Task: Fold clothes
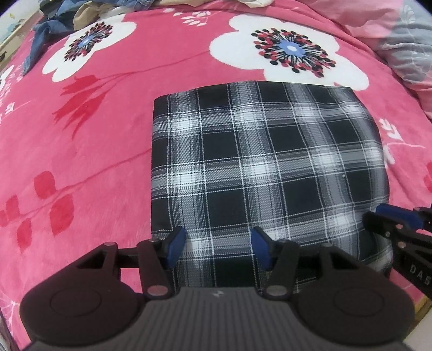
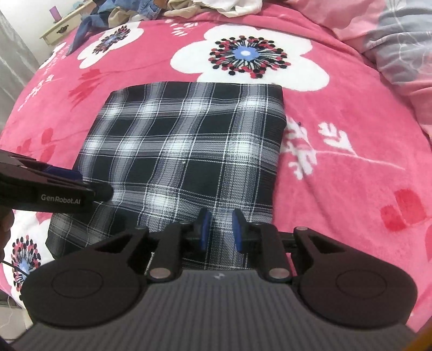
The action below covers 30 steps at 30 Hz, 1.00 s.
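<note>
On pink floral blanket (image 1: 135, 167), 1 folded plaid garment (image 1: 259, 167), 2 tongs over near edge, left tongs (image 1: 218, 249) wide, right tongs (image 2: 219, 229) narrow, both empty

Left gripper (image 1: 218, 249): black linkage arms with silver pivot pins, blue pads (image 1: 176, 248), ribbed grey housing, white "GenRobot.AI" lettering. Right gripper (image 2: 219, 229): identical build, round black side discs, white letters "DAS".

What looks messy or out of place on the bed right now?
The plaid garment lies folded flat and square on the pink blanket, nothing odd there. The one untidy spot is the heap of clothes at the far edge of the bed, jumbled and unfolded, with a denim piece trailing toward the side.
</note>
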Tool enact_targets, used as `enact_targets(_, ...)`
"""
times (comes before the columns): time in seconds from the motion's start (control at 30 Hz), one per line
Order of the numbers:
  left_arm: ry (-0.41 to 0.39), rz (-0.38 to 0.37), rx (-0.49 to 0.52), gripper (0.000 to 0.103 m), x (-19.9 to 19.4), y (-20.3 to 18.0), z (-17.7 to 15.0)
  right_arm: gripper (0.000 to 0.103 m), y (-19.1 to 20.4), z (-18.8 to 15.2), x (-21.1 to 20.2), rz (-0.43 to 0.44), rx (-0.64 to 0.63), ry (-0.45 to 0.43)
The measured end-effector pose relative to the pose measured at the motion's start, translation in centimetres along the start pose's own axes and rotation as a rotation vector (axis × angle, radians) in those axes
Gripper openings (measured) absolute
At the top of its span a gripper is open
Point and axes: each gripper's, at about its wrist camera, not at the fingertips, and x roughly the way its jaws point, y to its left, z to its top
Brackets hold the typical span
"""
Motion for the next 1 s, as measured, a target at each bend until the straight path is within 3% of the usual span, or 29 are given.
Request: enact_targets(1.0, -0.019, 0.012, -0.01, 0.063, 0.17, 0.22, -0.79, 0.018, 0.72, -0.19, -0.07, -0.046, 0.009, -0.006)
